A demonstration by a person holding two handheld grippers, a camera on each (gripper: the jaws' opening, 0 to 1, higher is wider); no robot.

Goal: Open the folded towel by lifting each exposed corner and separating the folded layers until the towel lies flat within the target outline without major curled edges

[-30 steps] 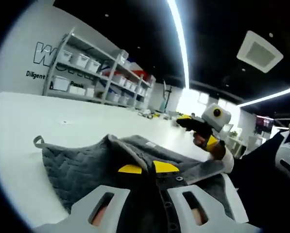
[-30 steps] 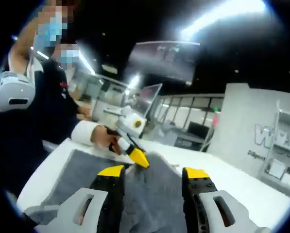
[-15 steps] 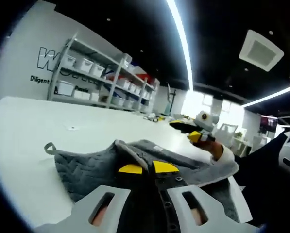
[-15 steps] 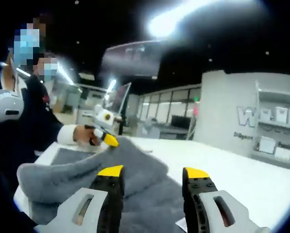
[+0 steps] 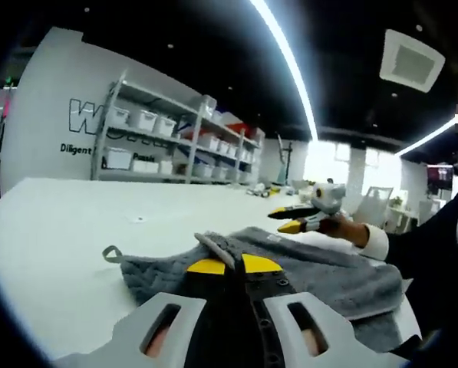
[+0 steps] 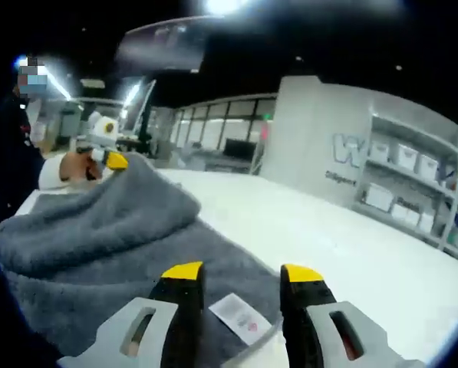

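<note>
We've got the grey towel [image 5: 290, 264] on the white table [image 5: 52, 230], partly opened. Our left gripper [image 5: 234, 265] has its yellow tips pressed together on a raised ridge of cloth, so we read it as pinching a folded layer up off the rest — probably to peel it back.

In the right gripper view, the right gripper [image 6: 241, 273] has its jaws spread with nothing between them, hanging just over the towel's edge beside the care label [image 6: 240, 315]. Looks like we're lining up for that corner next.

The fold bunched up behind it still needs spreading out. The hanging loop [image 5: 112, 254] sits at the far corner. We can't make out any target outline on the table.
</note>
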